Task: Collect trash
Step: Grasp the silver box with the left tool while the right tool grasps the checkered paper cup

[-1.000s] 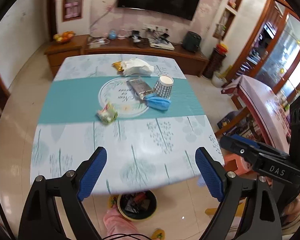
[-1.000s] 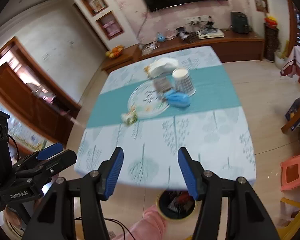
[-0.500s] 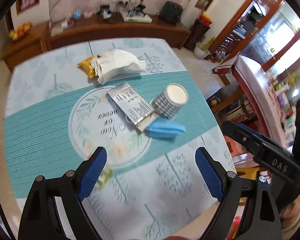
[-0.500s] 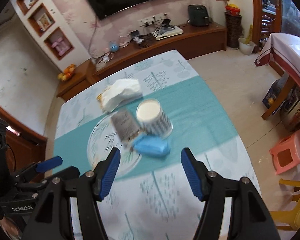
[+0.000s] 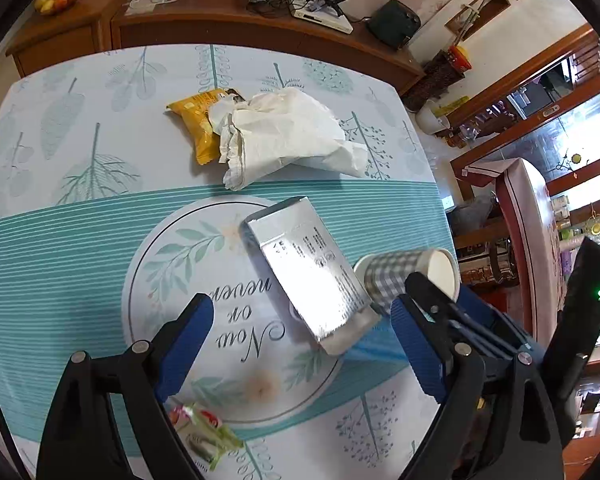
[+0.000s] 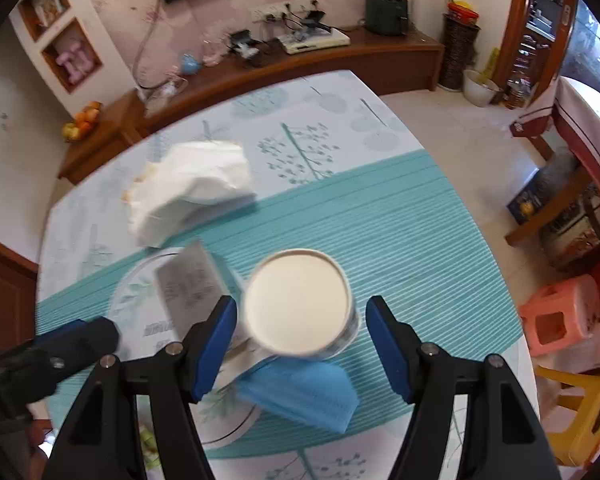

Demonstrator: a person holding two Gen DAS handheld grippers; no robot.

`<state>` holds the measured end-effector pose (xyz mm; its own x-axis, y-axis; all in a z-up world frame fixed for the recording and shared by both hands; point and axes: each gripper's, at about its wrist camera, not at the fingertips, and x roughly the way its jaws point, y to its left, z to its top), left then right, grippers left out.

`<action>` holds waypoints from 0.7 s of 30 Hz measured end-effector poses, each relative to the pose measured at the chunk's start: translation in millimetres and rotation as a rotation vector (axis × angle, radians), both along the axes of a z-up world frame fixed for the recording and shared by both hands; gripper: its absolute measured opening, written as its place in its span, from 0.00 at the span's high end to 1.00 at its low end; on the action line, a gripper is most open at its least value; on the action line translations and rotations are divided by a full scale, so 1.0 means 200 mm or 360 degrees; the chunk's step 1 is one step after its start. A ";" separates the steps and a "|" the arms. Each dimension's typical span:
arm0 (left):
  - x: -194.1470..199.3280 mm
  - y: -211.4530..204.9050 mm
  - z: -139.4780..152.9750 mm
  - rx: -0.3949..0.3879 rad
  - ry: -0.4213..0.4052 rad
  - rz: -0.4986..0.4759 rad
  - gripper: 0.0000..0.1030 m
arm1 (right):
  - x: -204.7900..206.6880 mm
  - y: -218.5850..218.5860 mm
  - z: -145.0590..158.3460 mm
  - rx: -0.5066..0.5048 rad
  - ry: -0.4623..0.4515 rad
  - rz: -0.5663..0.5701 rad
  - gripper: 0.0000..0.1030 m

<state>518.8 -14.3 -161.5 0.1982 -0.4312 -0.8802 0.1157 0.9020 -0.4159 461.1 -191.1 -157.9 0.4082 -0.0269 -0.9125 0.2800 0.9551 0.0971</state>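
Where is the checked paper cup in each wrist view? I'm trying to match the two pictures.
Left wrist: the cup stands right of centre, beside the silver box, just beyond the left gripper's right finger.
Right wrist: the cup sits at centre, seen from above, between the open fingers of the right gripper, which have just been widening.
Shared landmark: the white crumpled paper.
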 end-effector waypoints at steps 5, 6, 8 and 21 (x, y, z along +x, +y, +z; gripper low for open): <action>0.07 -0.09 -0.09 -0.0010 0.0073 0.0017 0.14 | -0.02 -0.05 -0.01 0.0011 -0.0028 -0.0039 0.41; 0.08 -0.10 -0.11 -0.0007 0.0091 0.0031 0.14 | -0.02 -0.06 -0.01 0.0015 -0.0033 -0.0052 0.42; 0.10 -0.14 -0.16 -0.0003 0.0141 0.0076 0.14 | -0.05 -0.08 -0.02 0.0031 -0.0050 -0.0077 0.42; 0.17 -0.41 -0.36 0.0334 0.0222 0.0153 0.27 | -0.23 -0.23 0.01 0.0058 -0.0095 -0.0216 0.43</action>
